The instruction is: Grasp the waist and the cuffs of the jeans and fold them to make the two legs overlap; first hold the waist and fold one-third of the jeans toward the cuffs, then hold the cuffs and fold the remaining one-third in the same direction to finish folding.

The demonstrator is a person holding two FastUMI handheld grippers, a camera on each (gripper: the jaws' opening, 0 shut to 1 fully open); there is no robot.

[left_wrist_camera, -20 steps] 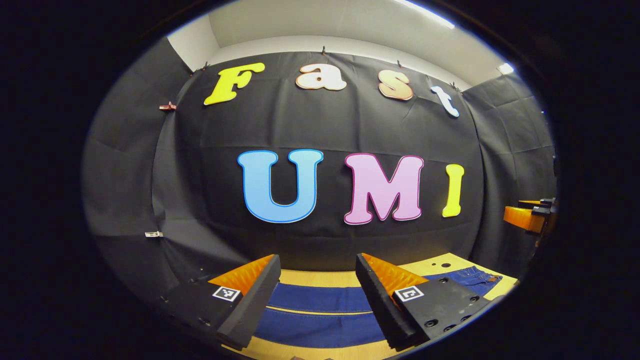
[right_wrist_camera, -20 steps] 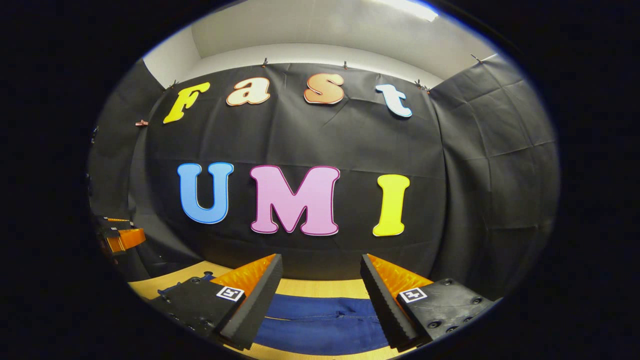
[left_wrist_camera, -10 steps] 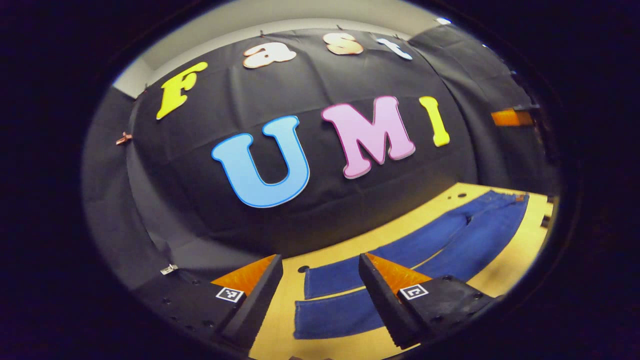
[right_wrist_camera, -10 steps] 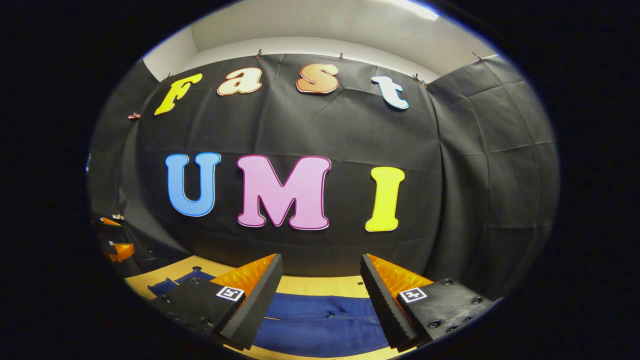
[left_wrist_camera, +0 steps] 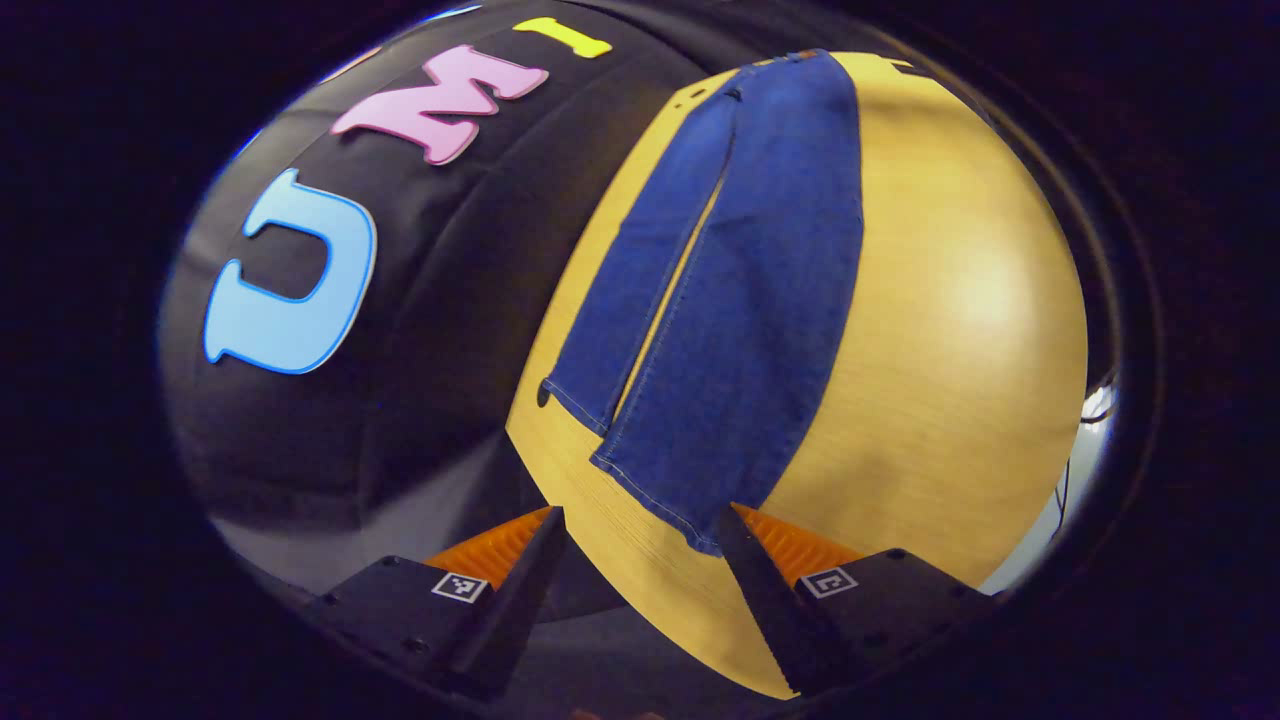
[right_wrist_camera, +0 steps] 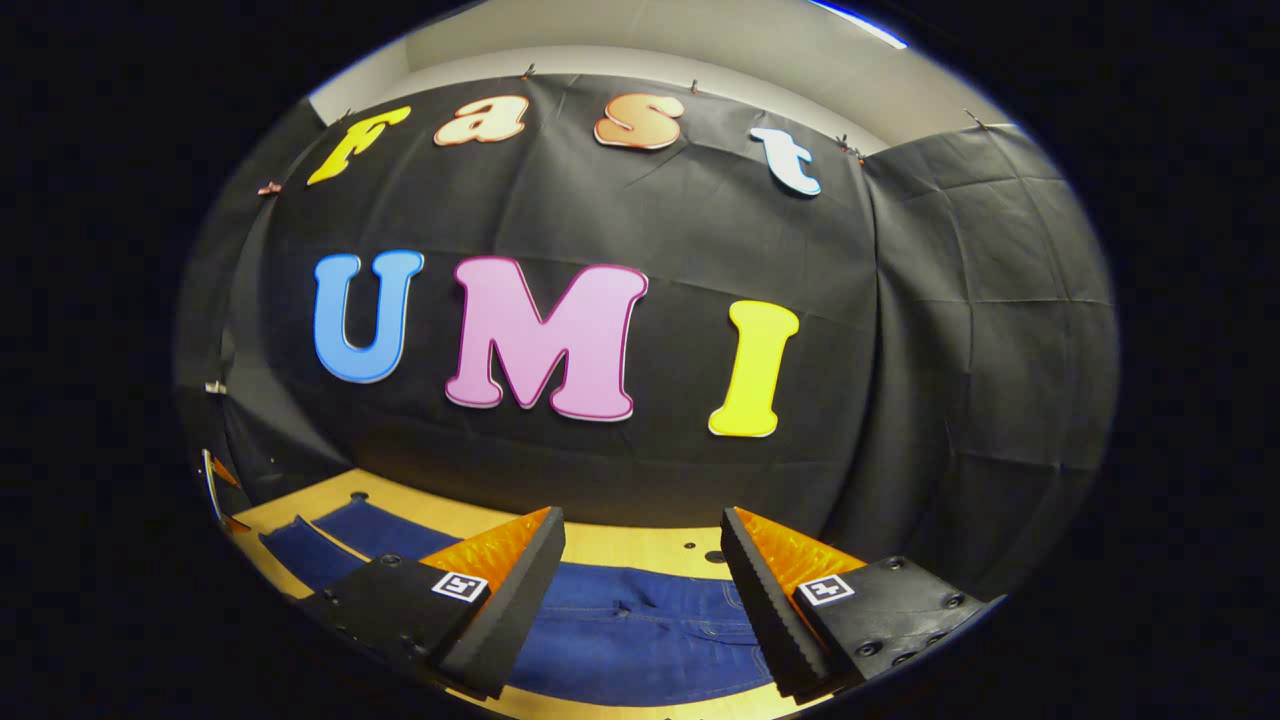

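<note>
Blue jeans (left_wrist_camera: 740, 290) lie flat along a wooden table (left_wrist_camera: 950, 330), both legs side by side. In the left gripper view the two cuffs (left_wrist_camera: 630, 450) are nearest, just ahead of my left gripper (left_wrist_camera: 640, 550), which hangs open above the table's end with nothing between its fingers. The waist (left_wrist_camera: 800, 60) lies at the far end. In the right gripper view the waist part of the jeans (right_wrist_camera: 640, 630) lies under my right gripper (right_wrist_camera: 640, 560), which is open and holds nothing. The legs (right_wrist_camera: 340, 535) run off to the left.
The black cloth wall (right_wrist_camera: 600, 420) stands close behind the table's long side. Small holes (right_wrist_camera: 712, 556) dot the tabletop near the wall. Bare wood (left_wrist_camera: 960, 400) stretches along the jeans' side away from the wall. A grey floor (left_wrist_camera: 430, 500) shows past the table's end.
My left gripper has swung round and tilted down, from facing the wall to looking along the jeans from the cuff end. My right gripper has tipped slightly down over the waist.
</note>
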